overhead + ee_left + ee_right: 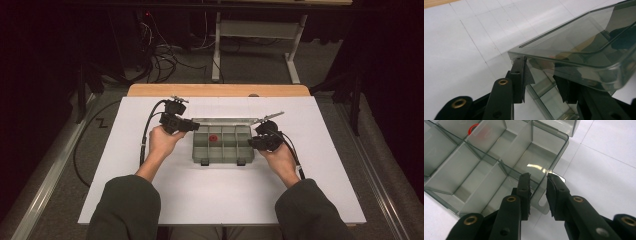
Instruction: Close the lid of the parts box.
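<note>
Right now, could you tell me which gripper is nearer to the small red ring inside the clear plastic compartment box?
Left, though only narrowly. The left gripper is at the box's far left corner, by the raised lid; the right gripper straddles the right wall. The red ring lies left of centre.

We reach both forearms, in dark green sleeves, over the near edge of the white desk. Our left hand (pixel 161 141) grips the black two-jaw left gripper (pixel 192 125) with its cable looping off toward the left edge; its jaws point toward the right edge, standing part open, one on each side of a clear wall without a visible squeeze. Our right hand (pixel 278 156) holds the black two-jaw right gripper (pixel 538 185), jaws aimed toward the left edge, likewise part open, straddling a clear wall with a gap showing beside the pads.
</note>
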The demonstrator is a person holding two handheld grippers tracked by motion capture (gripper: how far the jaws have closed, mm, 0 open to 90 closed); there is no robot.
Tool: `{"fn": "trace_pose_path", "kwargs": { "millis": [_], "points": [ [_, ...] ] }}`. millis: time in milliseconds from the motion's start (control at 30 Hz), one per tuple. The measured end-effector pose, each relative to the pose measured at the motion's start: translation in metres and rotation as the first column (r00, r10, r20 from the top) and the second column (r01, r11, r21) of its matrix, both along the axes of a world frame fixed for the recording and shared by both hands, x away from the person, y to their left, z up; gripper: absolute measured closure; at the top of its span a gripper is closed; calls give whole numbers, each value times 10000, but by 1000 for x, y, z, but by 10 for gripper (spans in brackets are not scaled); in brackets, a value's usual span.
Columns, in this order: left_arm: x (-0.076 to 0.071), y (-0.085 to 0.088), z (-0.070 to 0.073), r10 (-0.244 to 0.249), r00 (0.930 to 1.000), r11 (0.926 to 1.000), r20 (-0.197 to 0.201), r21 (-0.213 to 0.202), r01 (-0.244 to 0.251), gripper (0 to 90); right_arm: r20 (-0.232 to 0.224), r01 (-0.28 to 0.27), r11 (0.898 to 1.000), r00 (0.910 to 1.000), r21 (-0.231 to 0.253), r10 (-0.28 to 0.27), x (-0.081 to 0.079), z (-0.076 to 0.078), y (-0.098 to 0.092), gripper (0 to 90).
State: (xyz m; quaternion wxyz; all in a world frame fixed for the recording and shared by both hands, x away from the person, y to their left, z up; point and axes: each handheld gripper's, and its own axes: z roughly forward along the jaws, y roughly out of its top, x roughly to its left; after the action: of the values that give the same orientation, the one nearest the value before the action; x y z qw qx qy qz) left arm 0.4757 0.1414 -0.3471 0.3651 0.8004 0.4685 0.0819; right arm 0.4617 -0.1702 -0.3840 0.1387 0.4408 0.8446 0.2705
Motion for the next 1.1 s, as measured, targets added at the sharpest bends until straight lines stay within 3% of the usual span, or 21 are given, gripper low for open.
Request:
{"fn": "trace_pose_path", "kwargs": {
  "millis": [367, 533, 733, 1100],
  "points": [
    [-2, 0, -3, -69, 9999, 9997, 86, 218, 68, 621, 37, -227, 9997, 9997, 100, 227, -3, 3, -1, 723],
    [-3, -2, -4, -97, 9999, 9994, 97, 330, 94, 622, 279, -381, 9993, 9989, -40, 382, -10, 9, -3, 779],
    [-5, -1, -5, -119, 9999, 9996, 87, 260, 117, 625, 578, -502, 9986, 9971, 162, 492, -14, 20, -11, 877],
    [-10, 1, -11, -190, 9998, 9997, 25, 176, 190, 627, 1042, -411, 9981, 9939, 456, 361, -14, 36, -19, 898]
  ]
}}
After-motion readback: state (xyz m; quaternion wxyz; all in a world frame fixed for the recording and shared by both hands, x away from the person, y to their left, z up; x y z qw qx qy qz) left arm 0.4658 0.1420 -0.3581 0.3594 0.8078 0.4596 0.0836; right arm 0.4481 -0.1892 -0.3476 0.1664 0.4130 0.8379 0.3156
